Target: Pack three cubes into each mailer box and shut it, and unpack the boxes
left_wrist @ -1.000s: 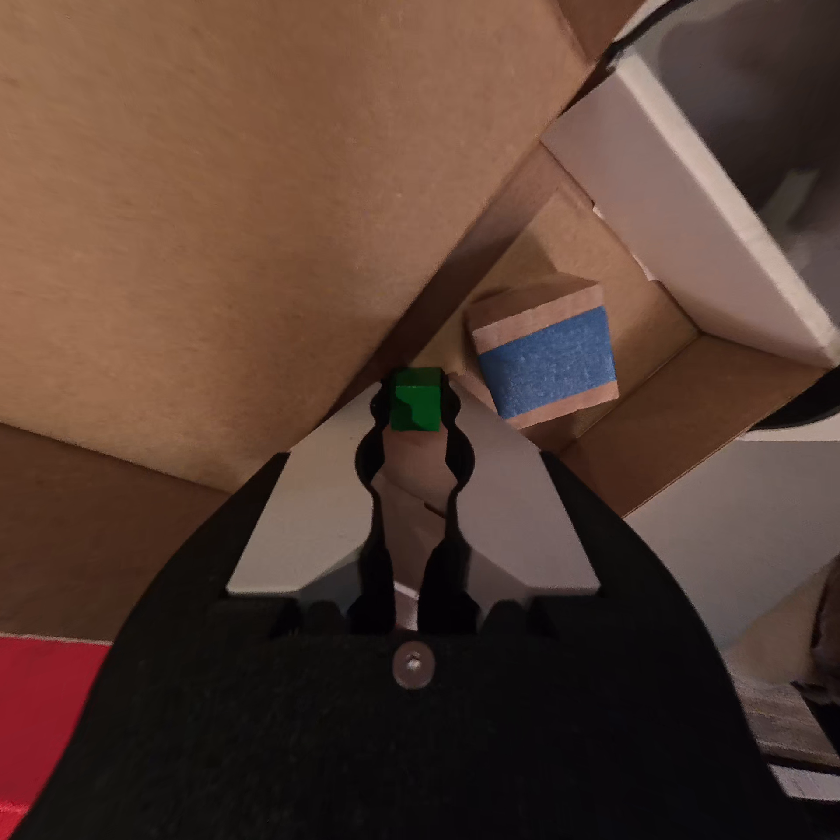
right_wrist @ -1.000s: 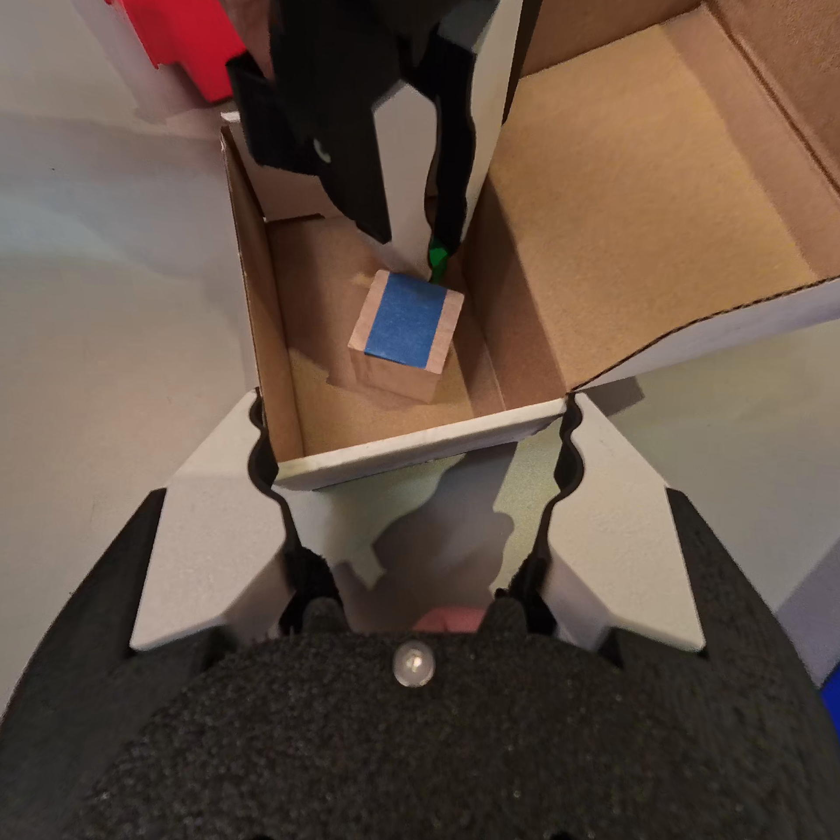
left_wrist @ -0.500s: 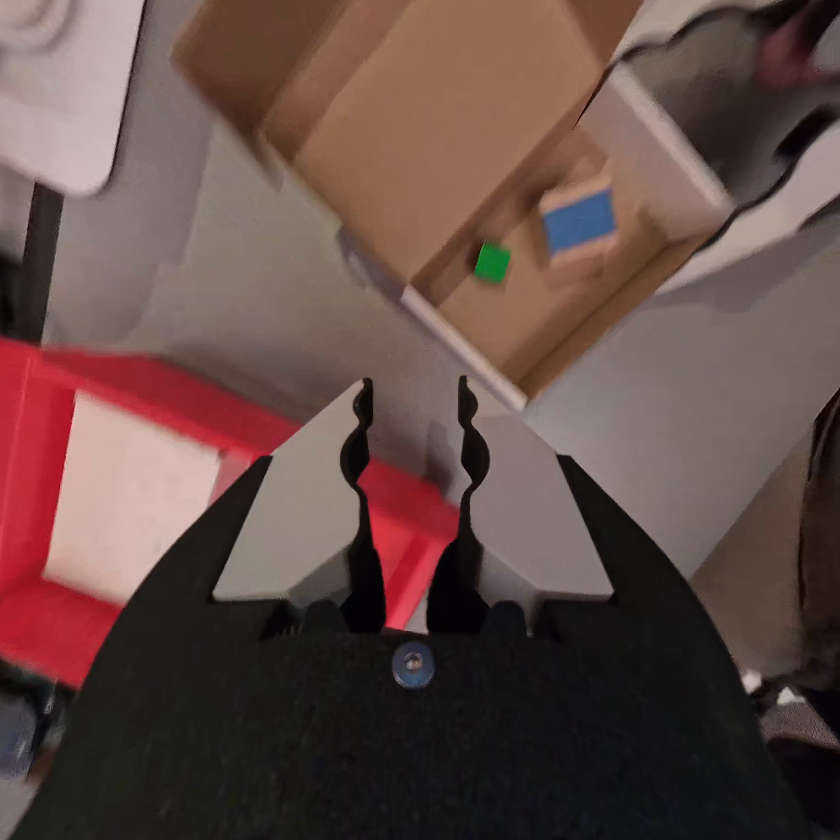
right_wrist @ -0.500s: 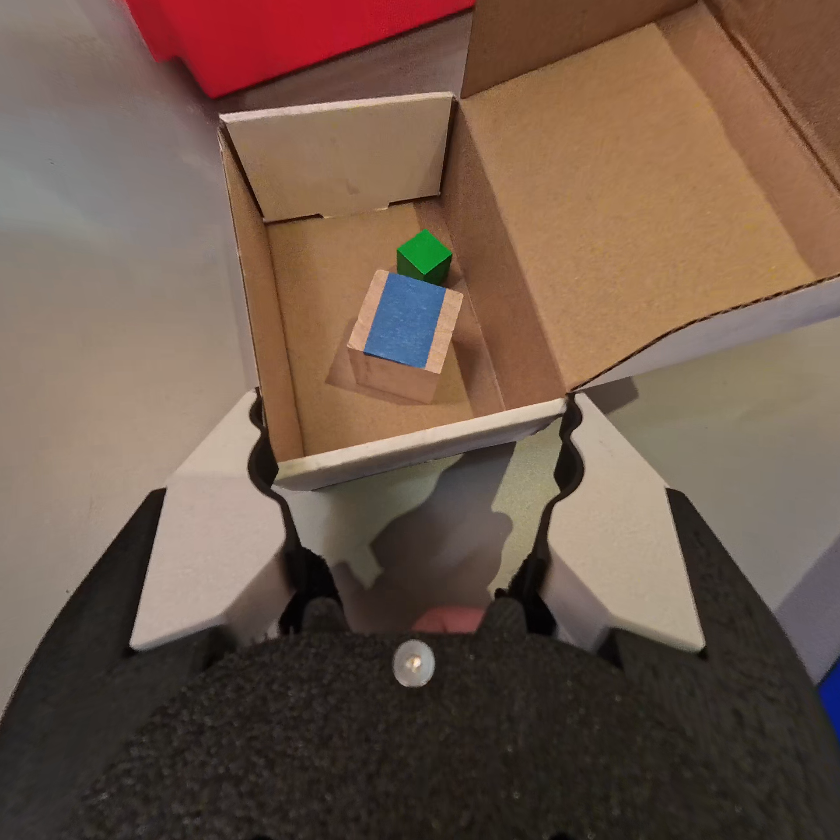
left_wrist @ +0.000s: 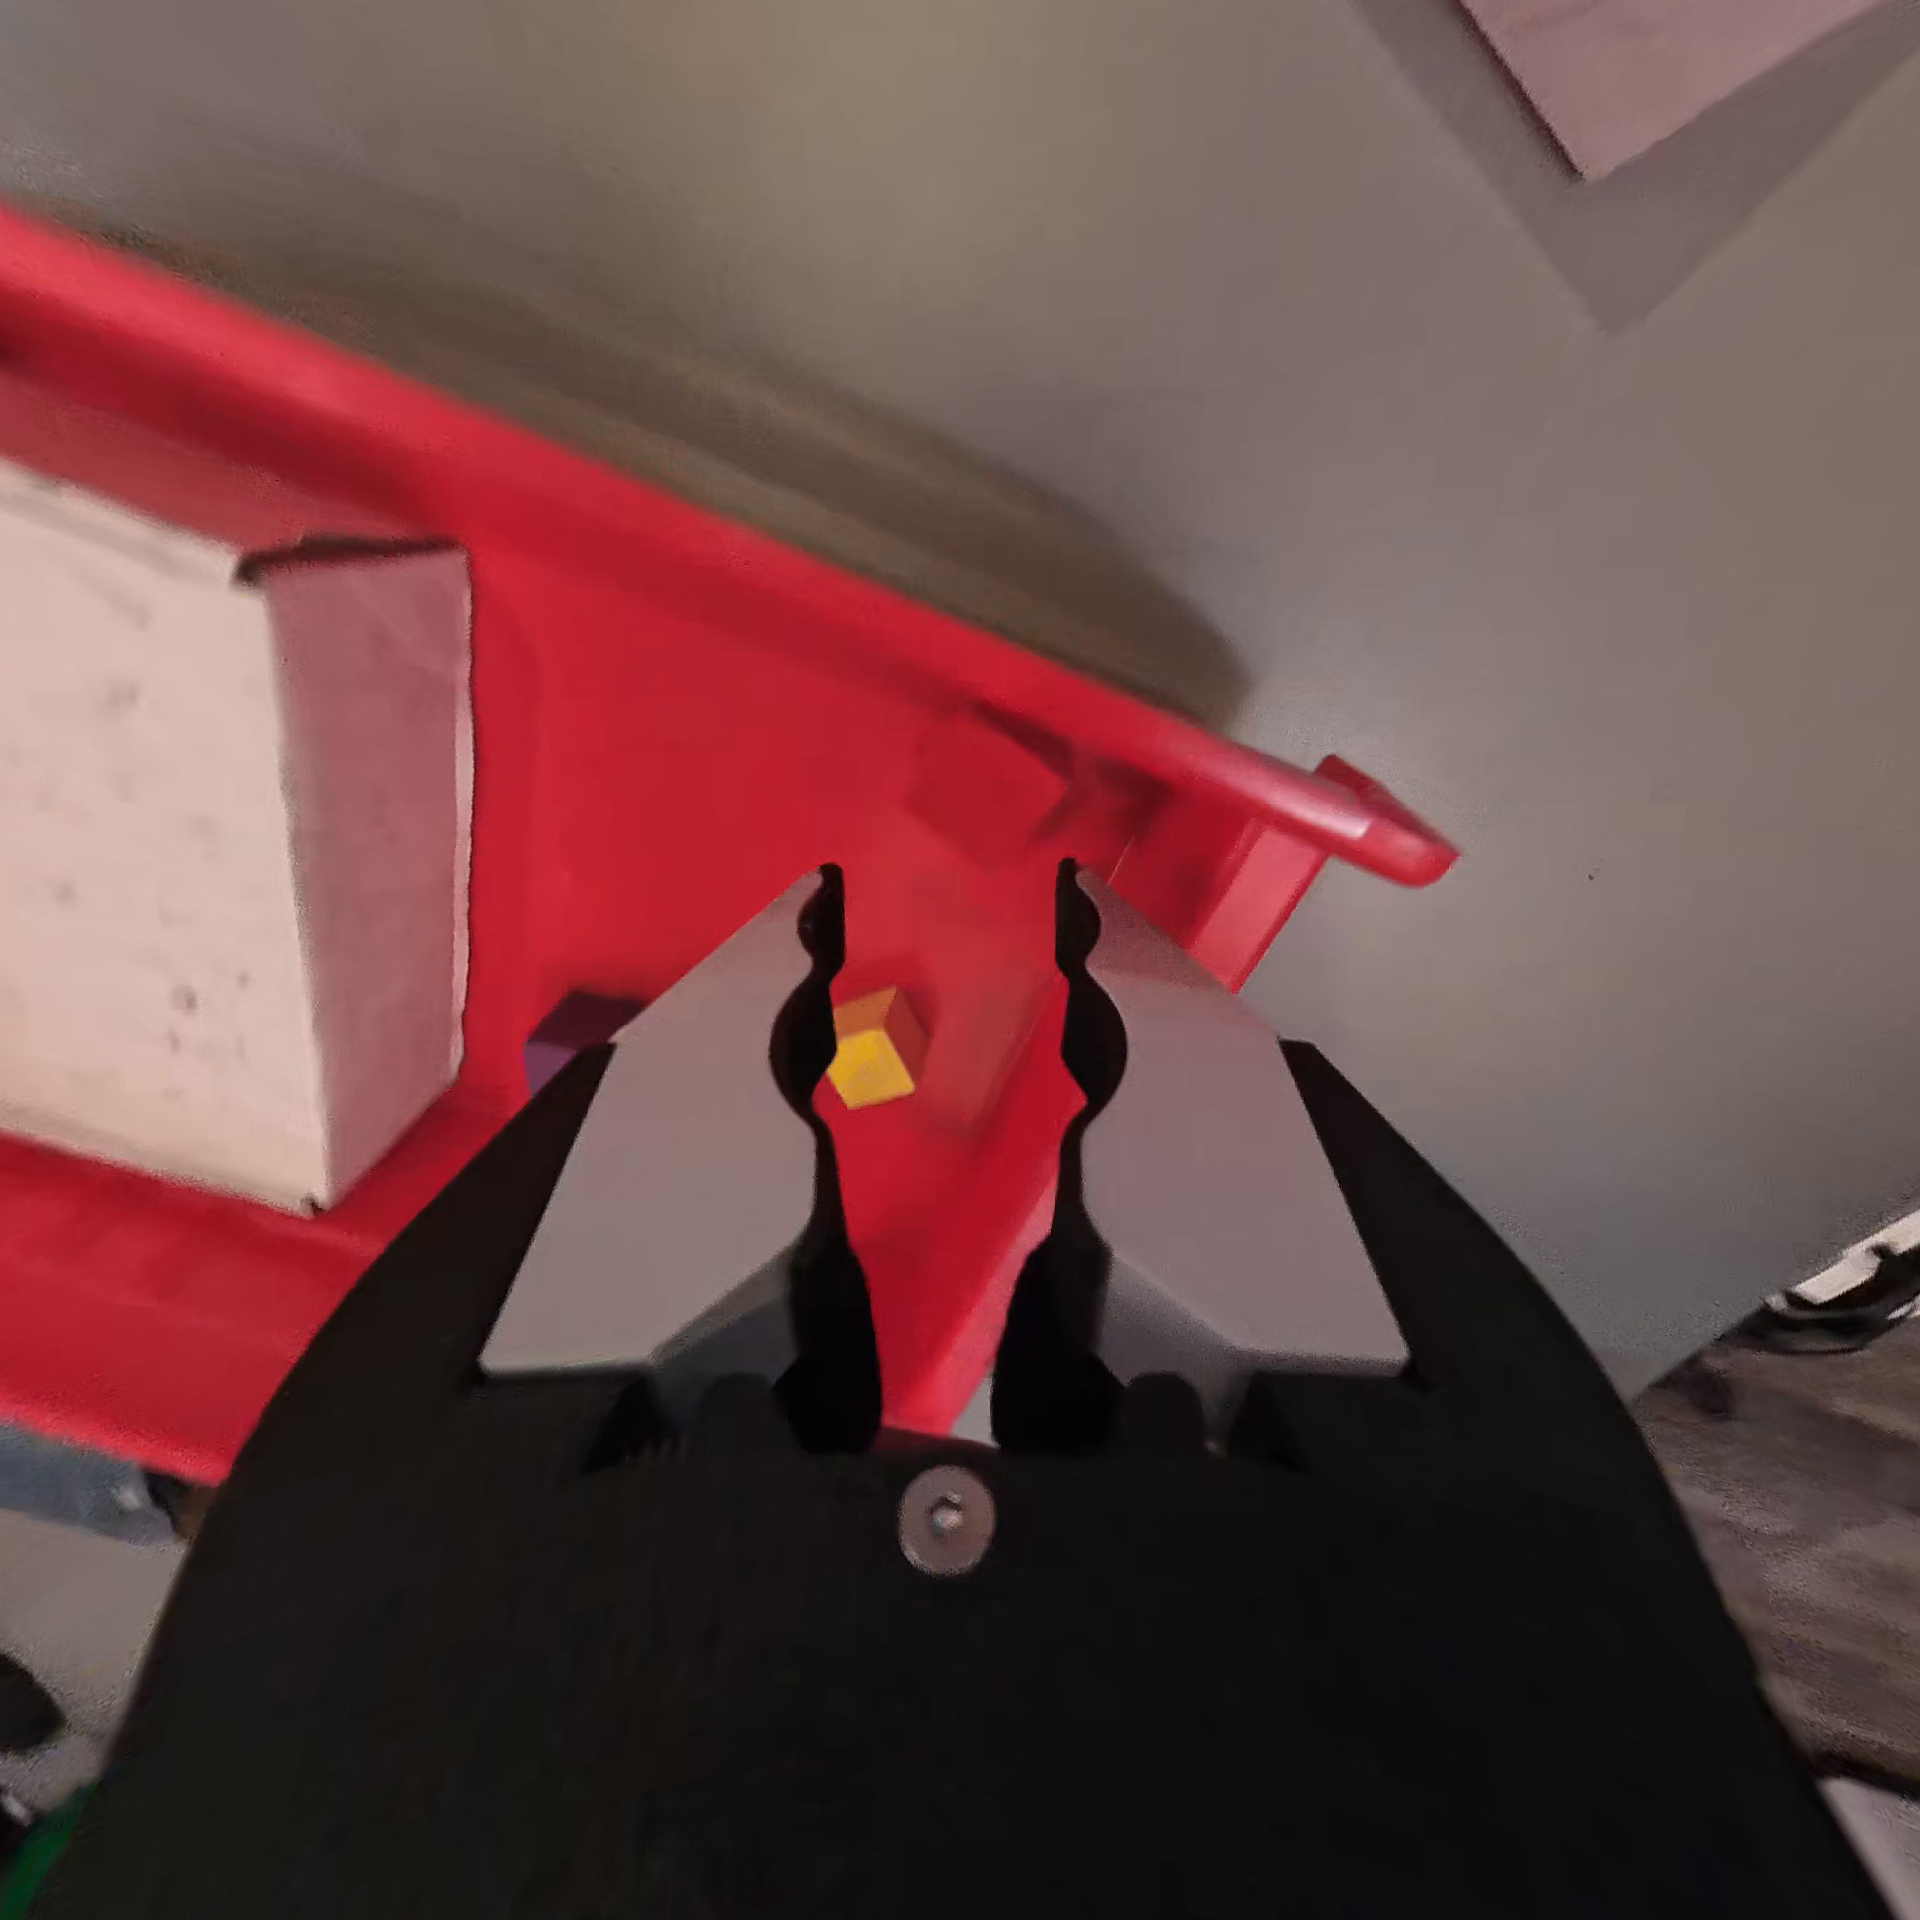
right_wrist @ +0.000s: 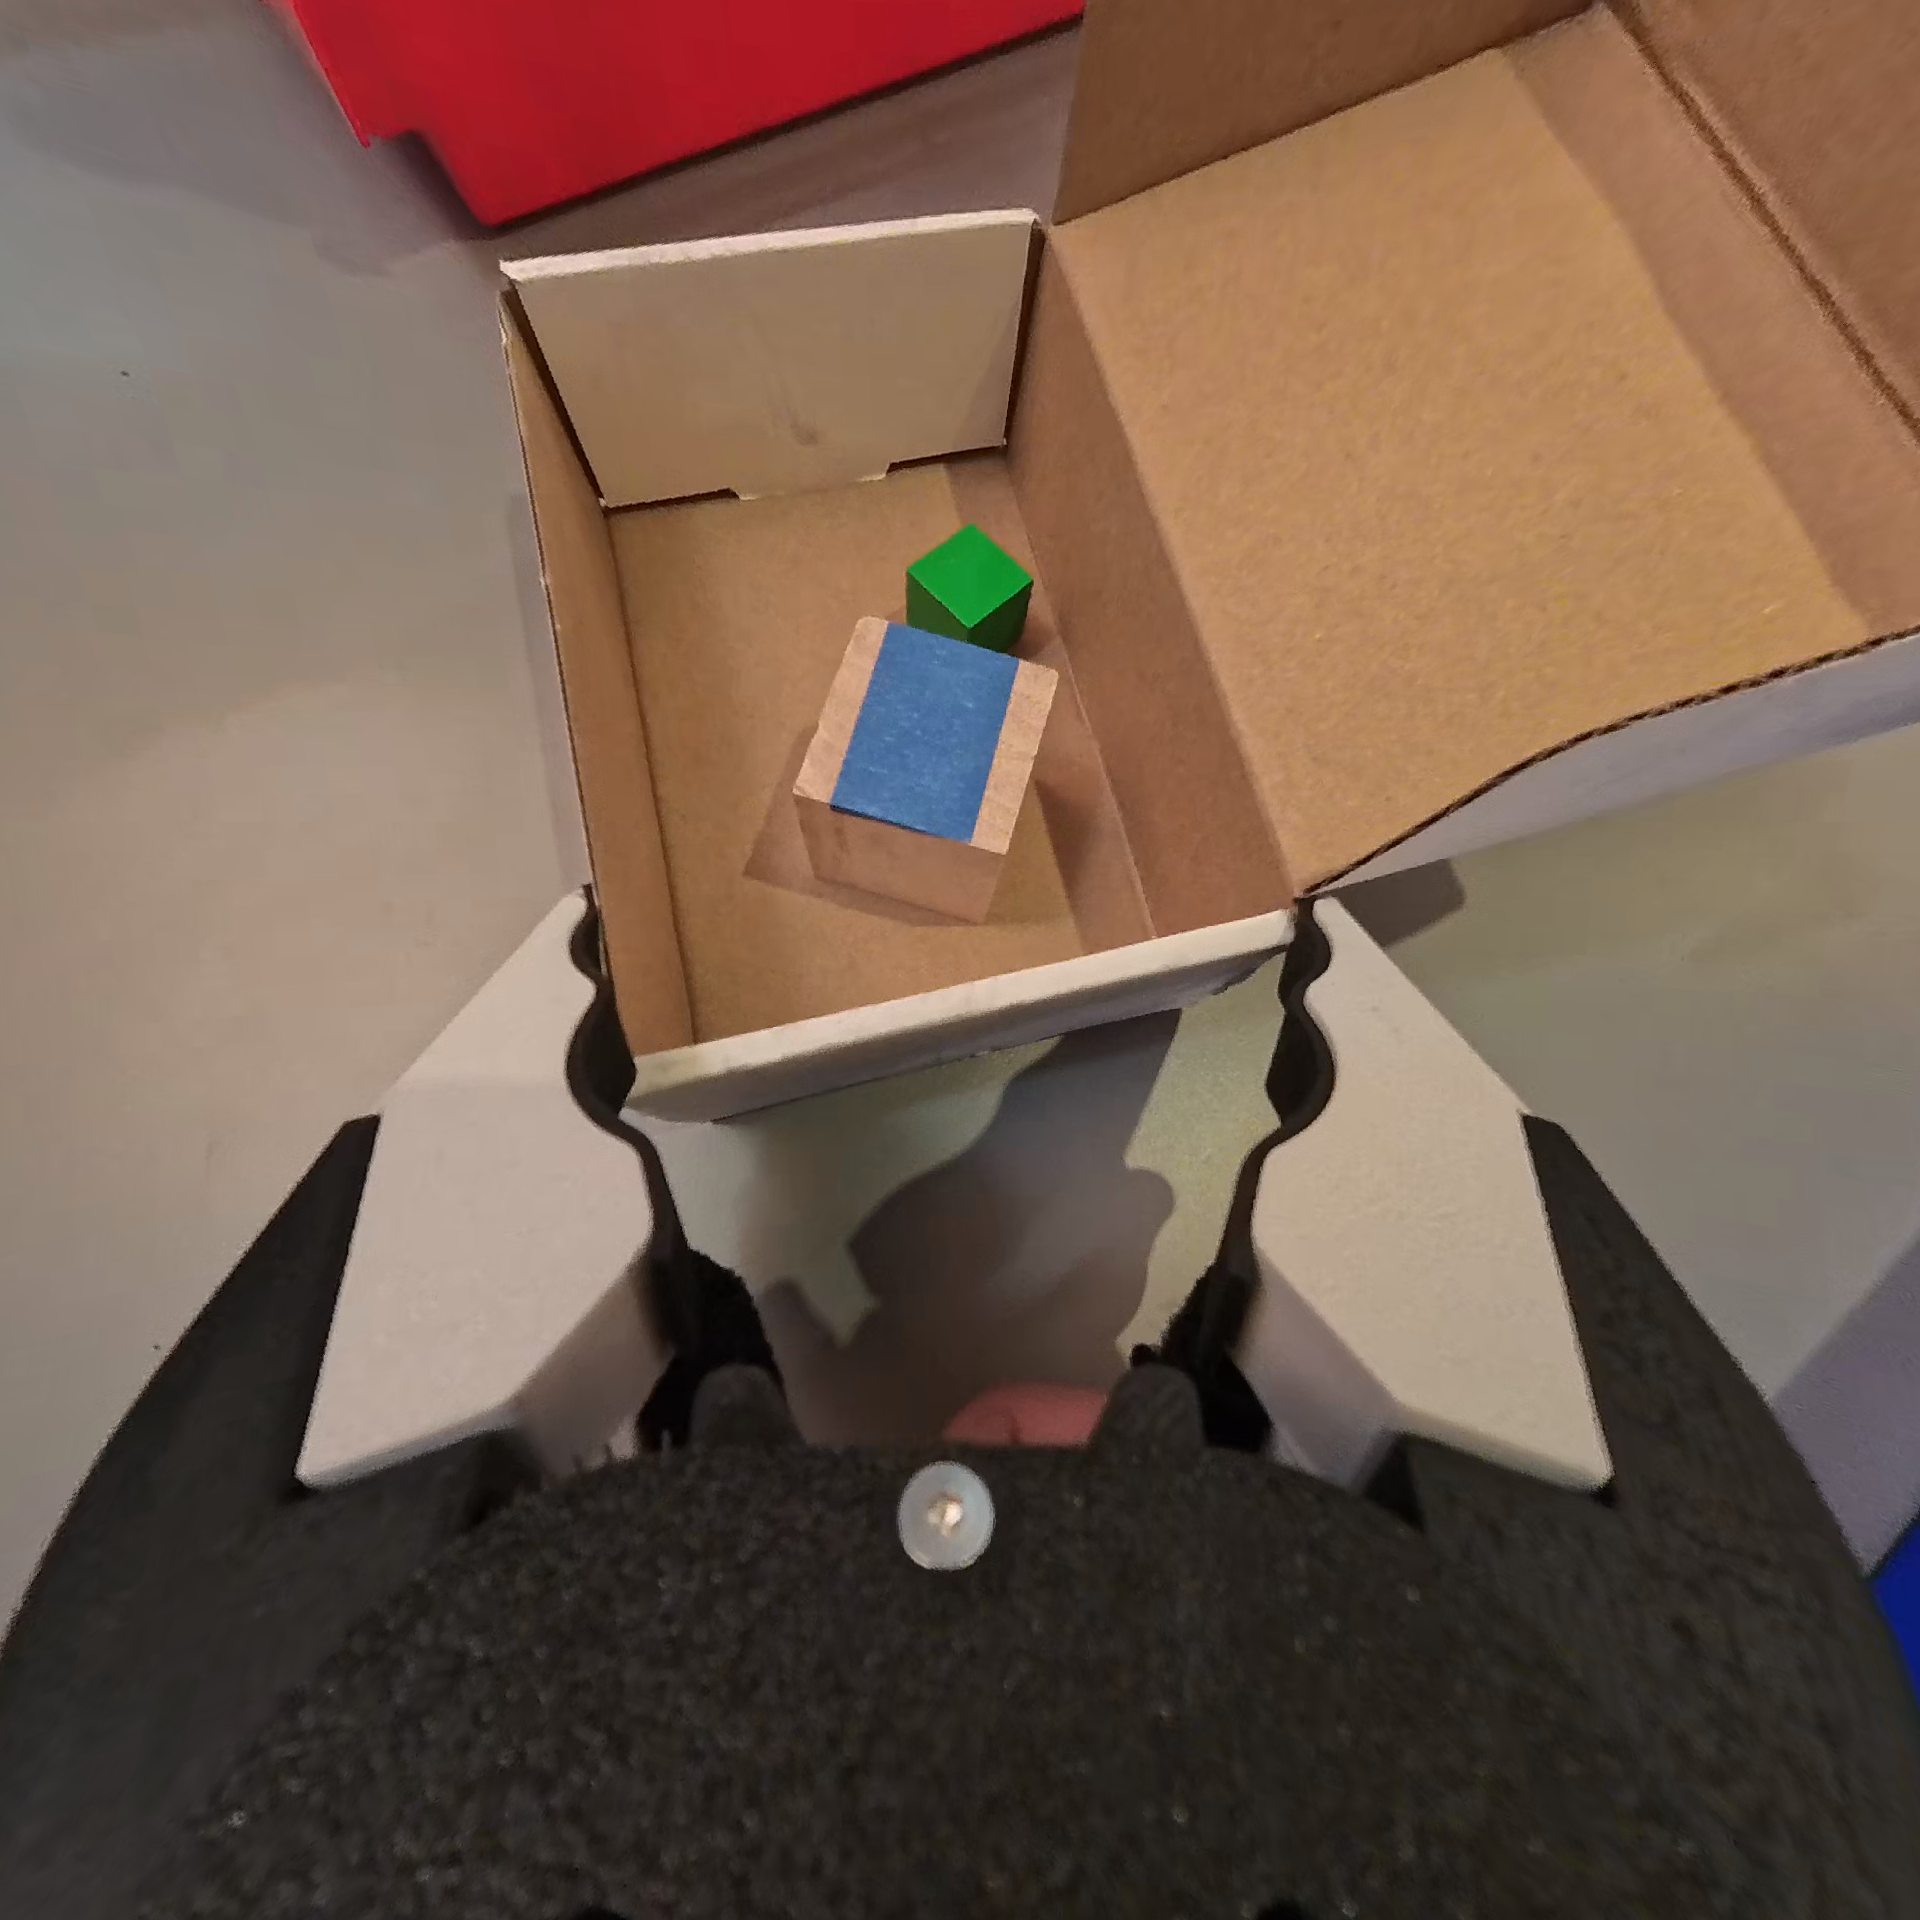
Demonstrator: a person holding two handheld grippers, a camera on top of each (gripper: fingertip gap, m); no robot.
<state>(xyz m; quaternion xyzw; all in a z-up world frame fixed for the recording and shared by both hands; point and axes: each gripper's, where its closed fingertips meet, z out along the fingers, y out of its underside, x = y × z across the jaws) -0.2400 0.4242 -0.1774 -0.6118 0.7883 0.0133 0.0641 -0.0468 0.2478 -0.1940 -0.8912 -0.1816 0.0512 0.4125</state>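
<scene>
An open mailer box (right_wrist: 935, 1029) stands on the grey table, its lid (right_wrist: 1455, 468) folded back to the right. Inside lie a small green cube (right_wrist: 966, 587) and a larger wooden cube with blue tape (right_wrist: 925, 727), touching. My right gripper (right_wrist: 945, 906) is wide open, with the box's near wall between its fingers. My left gripper (left_wrist: 948, 871) is open and empty above a red bin (left_wrist: 1143, 738). A yellow cube (left_wrist: 873, 1060) shows between its fingers on the bin floor. A purple cube (left_wrist: 577, 1029) is half hidden by the left finger.
A shut white mailer box (left_wrist: 145, 831) fills the left of the red bin, and a red cube (left_wrist: 977, 800) lies near the bin's far corner. The bin (right_wrist: 675, 83) sits behind the open box. A blue object (right_wrist: 1901, 1590) shows at the right edge. Left tips to right tips: about 25 cm.
My left gripper let go of the green cube in the open box, pulled out and swung over to the red bin. The right gripper and the box have not moved.
</scene>
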